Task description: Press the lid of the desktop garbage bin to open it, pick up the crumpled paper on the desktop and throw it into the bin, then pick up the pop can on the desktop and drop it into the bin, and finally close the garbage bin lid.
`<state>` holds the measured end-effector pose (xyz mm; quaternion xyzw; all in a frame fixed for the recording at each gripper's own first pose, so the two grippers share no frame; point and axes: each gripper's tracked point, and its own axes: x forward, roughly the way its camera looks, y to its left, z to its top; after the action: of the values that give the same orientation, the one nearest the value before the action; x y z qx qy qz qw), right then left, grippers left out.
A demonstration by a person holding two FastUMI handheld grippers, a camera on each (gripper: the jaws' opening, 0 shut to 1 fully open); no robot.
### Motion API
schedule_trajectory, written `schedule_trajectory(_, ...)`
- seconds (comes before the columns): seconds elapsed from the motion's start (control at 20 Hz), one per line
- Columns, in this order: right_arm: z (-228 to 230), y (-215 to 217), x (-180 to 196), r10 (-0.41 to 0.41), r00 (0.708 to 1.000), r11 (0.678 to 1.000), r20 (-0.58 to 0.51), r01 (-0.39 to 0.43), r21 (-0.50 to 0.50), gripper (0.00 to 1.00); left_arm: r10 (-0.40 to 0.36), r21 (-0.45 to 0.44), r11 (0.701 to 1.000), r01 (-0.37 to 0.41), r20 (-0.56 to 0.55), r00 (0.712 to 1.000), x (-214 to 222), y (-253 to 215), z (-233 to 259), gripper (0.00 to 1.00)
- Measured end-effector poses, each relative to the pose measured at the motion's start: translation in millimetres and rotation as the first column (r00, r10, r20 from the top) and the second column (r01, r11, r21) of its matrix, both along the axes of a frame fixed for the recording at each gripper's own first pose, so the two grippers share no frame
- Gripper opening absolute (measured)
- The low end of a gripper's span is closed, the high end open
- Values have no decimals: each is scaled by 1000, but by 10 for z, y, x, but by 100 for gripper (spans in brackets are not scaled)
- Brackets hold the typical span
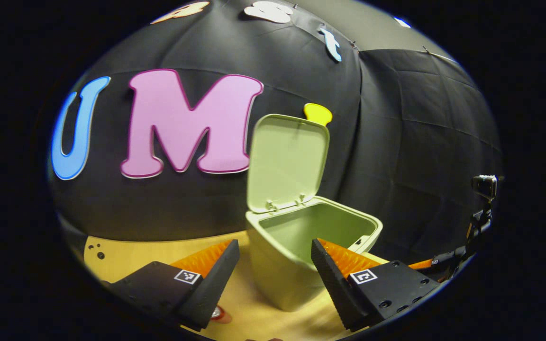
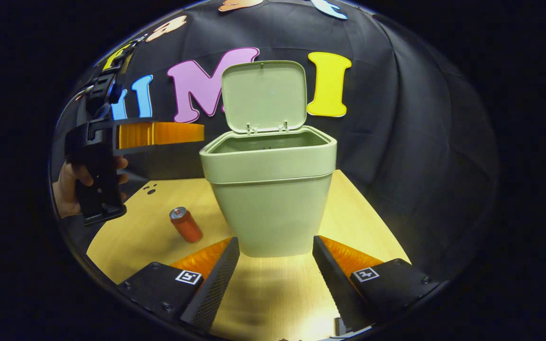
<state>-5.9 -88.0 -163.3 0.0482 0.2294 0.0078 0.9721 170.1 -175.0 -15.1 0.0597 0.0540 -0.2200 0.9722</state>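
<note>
1. The left gripper [image 1: 275,265] was held with its fingers spread wide and nothing between them, raised beside the bin's open mouth; in the right gripper view it [image 2: 192,133] was seen at the left, gripped by a hand [image 2: 71,184], level with the bin's rim.
2. The right gripper [image 2: 275,265] was likewise spread and empty, held low over the table in front of the bin.
3. The garbage bin [image 2: 270,189] was stood upright on the wooden table [image 2: 363,222], its lid [image 2: 263,94] tipped up and back on its hinge.
4. The pop can [image 2: 186,224] was seen on the table to the left of the bin, apart from it, tilted slightly.
5. A small camera on a stand [image 1: 484,189] was visible at the right edge of the left gripper view.
</note>
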Motion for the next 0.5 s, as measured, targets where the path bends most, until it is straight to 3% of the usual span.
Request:
schedule_trajectory(0.25,-21,356,15,67,998,998,-4,-67,-13,99,147,-15,989,-149,-76,986,-331,832,-285,97)
schedule_trajectory(0.5,-92,816,61,155,988,988,-18,-155,-3,99,273,-30,959,-281,-155,949,-722,1570,-555,97)
